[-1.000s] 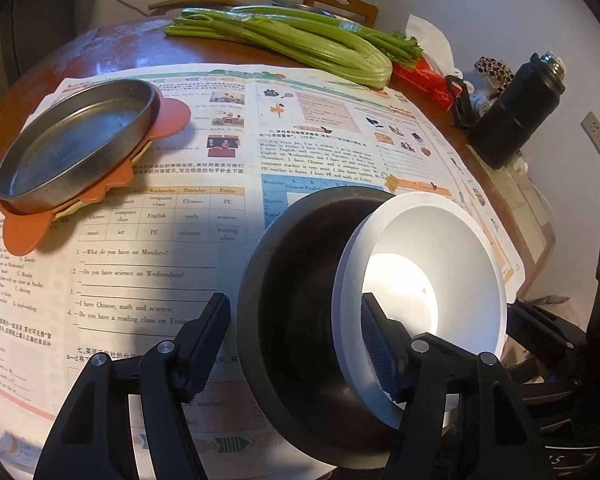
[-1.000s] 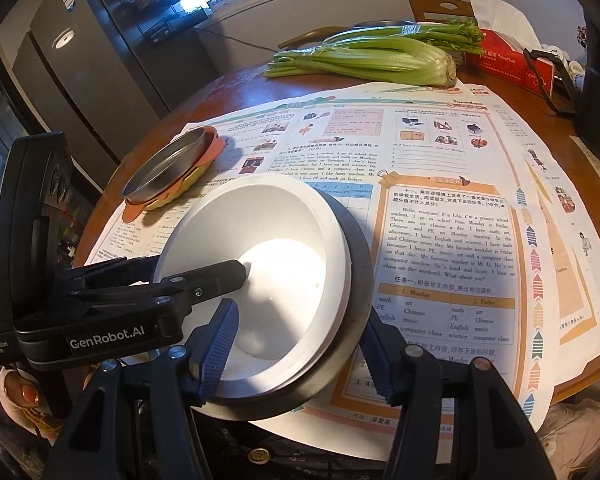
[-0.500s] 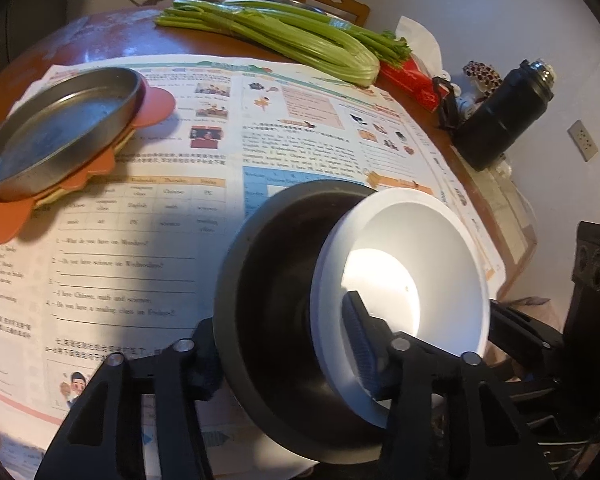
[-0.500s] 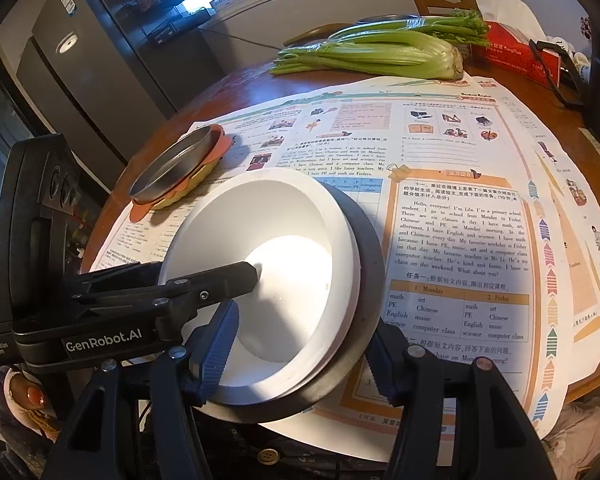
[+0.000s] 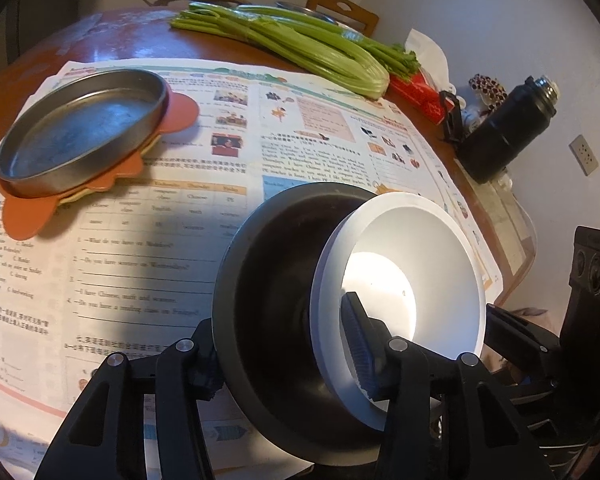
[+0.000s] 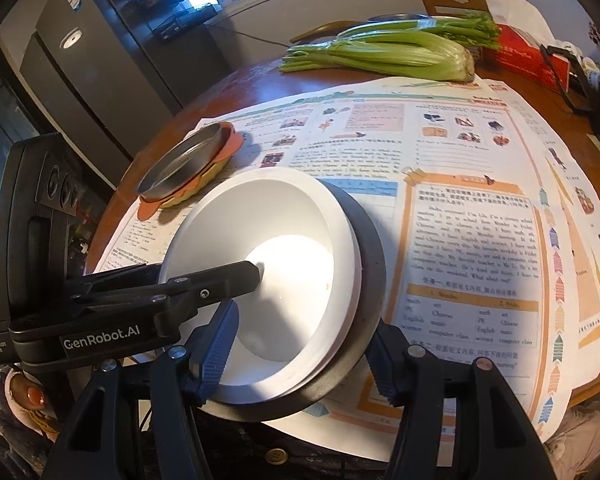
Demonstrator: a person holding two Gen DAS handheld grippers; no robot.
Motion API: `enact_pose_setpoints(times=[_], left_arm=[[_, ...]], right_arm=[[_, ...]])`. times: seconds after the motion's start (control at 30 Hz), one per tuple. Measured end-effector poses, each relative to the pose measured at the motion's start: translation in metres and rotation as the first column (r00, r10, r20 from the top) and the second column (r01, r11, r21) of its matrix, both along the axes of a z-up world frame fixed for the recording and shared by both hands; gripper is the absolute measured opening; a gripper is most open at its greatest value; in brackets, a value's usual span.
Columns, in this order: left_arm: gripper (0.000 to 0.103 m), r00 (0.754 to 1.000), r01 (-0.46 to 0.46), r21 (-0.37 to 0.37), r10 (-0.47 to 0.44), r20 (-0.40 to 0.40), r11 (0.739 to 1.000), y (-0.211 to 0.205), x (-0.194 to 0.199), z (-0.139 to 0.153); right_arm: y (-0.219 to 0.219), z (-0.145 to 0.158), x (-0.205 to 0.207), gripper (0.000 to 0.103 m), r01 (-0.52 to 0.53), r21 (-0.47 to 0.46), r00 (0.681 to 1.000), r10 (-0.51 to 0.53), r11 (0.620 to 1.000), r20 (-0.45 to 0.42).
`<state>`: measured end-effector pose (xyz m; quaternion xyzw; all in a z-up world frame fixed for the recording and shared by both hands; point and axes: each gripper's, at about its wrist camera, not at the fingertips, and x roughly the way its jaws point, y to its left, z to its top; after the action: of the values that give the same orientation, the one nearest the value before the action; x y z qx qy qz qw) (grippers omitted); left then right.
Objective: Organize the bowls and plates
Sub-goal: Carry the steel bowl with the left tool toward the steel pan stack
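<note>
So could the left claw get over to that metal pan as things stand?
Probably not yet: the left claw is clamped on the nested bowls. The paper-covered path to the metal pan looks free.

A printed sheet is spread over the worktop. Near the front edge, a smaller bowl is nested inside a larger bowl, and both are tilted. The stack is gripped from two sides: the left gripper is closed across the rims at the left, with one finger inside the smaller bowl and the other outside the larger one; the right gripper is set across the near rims likewise. To the far left on the sheet, a pan is stacked on mats. Behind the sheet, a celery bunch is laid across the worktop, with a box beside it at the right. A flask is stood at the far right.
</note>
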<state>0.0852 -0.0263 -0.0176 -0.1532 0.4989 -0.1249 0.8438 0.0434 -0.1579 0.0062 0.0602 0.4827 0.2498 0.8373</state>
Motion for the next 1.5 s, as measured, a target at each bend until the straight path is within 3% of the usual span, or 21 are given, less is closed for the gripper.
enact_pose_setpoints(times=[0.37,0.7,1.03,1.5], left_arm=[[0.051,0.996,-0.057,-0.034,0.059,0.065,0.998,0.045,0.001,0.029],[0.051,0.977,-0.161,-0.017,0.161,0.143,0.987,0.129,0.030,0.070],[0.052,0.978,-0.198,-0.045,0.201,0.065,0.979,0.179,0.077,0.039],[0.052,0.976,-0.210,-0.021,0.210,0.054,0.978,0.188,0.081,0.024]], right_arm=[[0.040,0.032,0.011,0.061,-0.054,-0.039,0.996,0.057,0.998,0.062],[0.123,0.075,0.056,0.061,-0.163,-0.037,0.976,0.166,0.986,0.141],[0.177,0.058,0.109,0.061,-0.185,-0.058,0.980,0.189,0.981,0.070],[0.191,0.032,0.122,0.060,-0.188,-0.056,0.982,0.189,0.981,0.015]])
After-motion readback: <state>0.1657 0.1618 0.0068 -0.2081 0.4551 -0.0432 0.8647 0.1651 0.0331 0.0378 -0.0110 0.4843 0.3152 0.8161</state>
